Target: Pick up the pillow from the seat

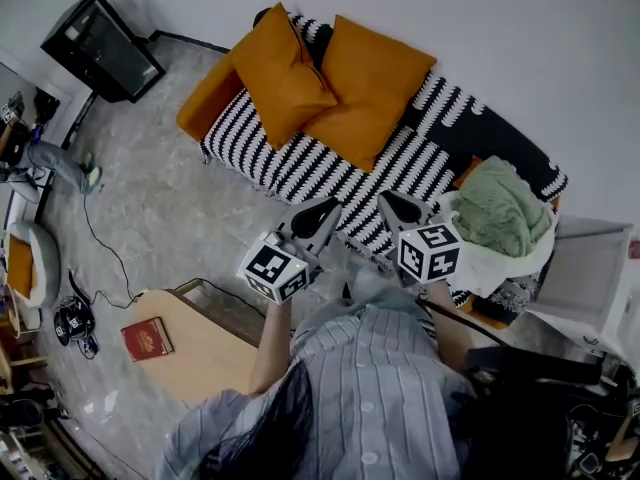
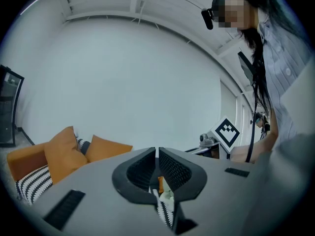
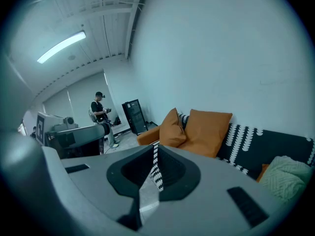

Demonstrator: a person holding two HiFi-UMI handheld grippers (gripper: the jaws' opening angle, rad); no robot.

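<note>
Left tool (image 1: 318,214) and right tool (image 1: 400,208): both closed, empty, short of orange square fabric pillows (image 1: 285,73) on black-and-white patterned sofa (image 1: 300,168); pickup judged not yet started.

Pillows (image 1: 290,78), 12 o'clock: orange cloth, matt, softly creased. Sofa (image 1: 300,168) cover: woven black-white cloth. Blanket (image 1: 505,213), 3 o'clock: green ribbed knit. Floor (image 1: 150,218): marbled, smooth, faint sheen. Table (image 1: 205,353), 7 o'clock: pale wood, smooth. Left gripper (image 2: 156,154), right gripper (image 3: 155,149): matt grey plastic, jaws lined black, ribbed.
</note>
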